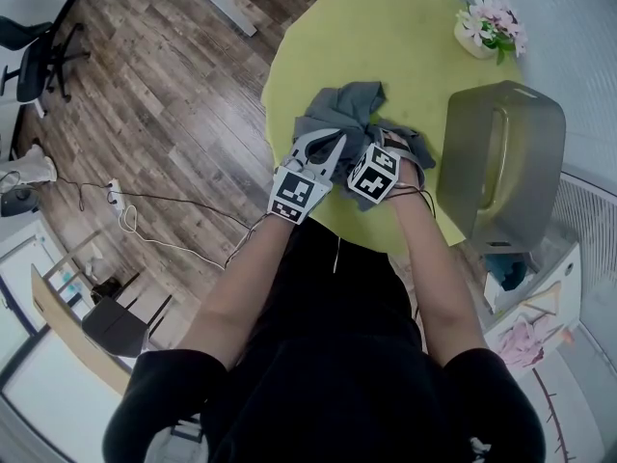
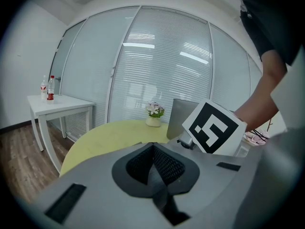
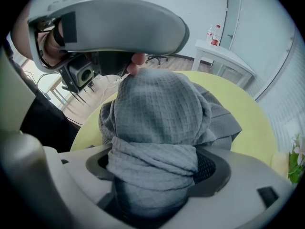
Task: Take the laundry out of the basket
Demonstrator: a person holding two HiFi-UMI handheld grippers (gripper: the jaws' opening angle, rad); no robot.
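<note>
Nearest the lens, my right gripper (image 3: 155, 175) is clamped on the laundry (image 3: 159, 109). A thick wad of it fills the gap between the pads, pinched to a waist there and swelling out beyond them. The cloth is mid grey with a fine waffle weave (small raised squares, clearest in the right gripper view), soft and bunched into rolled folds.

From the head view, the laundry lies in a crumpled heap on the round yellow-green surface (image 1: 386, 27). It is out of the basket (image 1: 501, 152) and just beside its left wall, with one corner fanned toward the middle of the surface. The basket is smooth grey-beige plastic and sits at the surface's right side.

My left gripper (image 2: 153, 166) is closed, its dark meshed pads meeting with nothing between them. In the head view its tip is at the near edge of the heap, right beside the other gripper.

The only print I can make out is the black-and-white square pattern on each marker cube (image 1: 374, 174). Two bottles (image 2: 47, 88) with red labels stand on a white side table (image 2: 57, 104), too small to read. A white pot of pink flowers (image 1: 490, 25) stands at the surface's far edge.
</note>
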